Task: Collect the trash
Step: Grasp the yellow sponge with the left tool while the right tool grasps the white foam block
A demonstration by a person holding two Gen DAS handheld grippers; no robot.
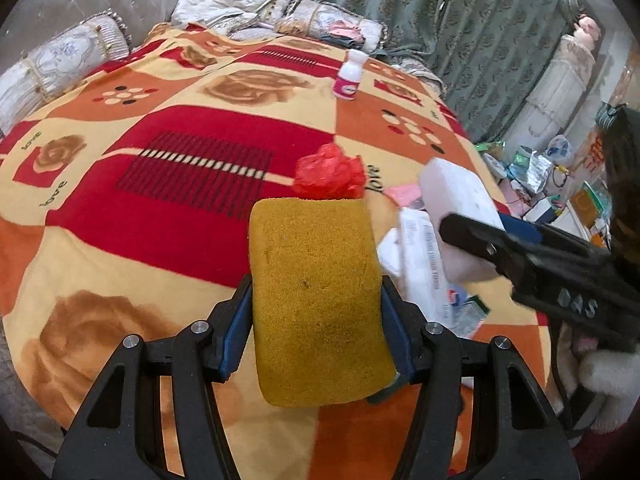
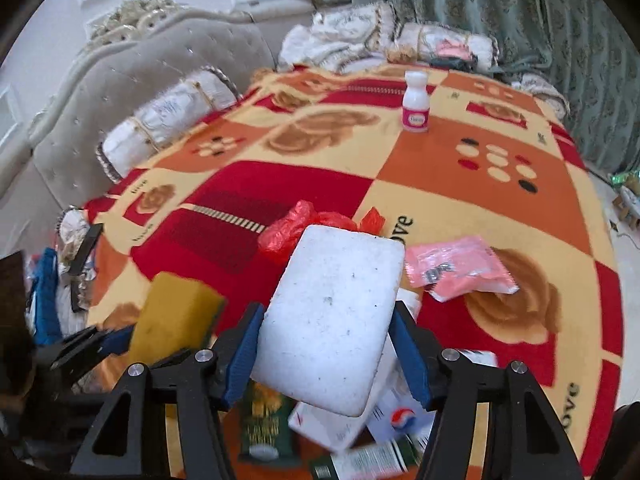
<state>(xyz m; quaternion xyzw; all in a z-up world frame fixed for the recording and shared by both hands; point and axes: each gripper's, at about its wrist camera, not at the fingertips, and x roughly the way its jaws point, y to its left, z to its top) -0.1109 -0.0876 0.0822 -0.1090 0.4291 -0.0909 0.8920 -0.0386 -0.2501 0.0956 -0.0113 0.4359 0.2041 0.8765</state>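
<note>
My left gripper [image 1: 316, 316] is shut on a yellow sponge [image 1: 316, 300] and holds it above the bed. My right gripper [image 2: 326, 344] is shut on a white sponge [image 2: 332, 328]; it shows to the right in the left wrist view [image 1: 456, 196]. A crumpled red plastic bag [image 1: 330, 176] lies on the blanket just beyond both sponges [image 2: 288, 232]. A pink wrapper [image 2: 460, 268] lies to the right. White paper packaging and cartons [image 2: 360, 420] lie under the right gripper. A small white bottle with a pink label [image 2: 415, 102] stands upright at the far side.
The bed carries a red, orange and cream blanket [image 1: 160, 184]. Bolster pillows [image 2: 168, 120] and a grey padded headboard [image 2: 132, 92] lie at the left and far end. Green curtains [image 1: 460, 20] hang behind. Clutter [image 1: 552, 176] covers the floor at the right.
</note>
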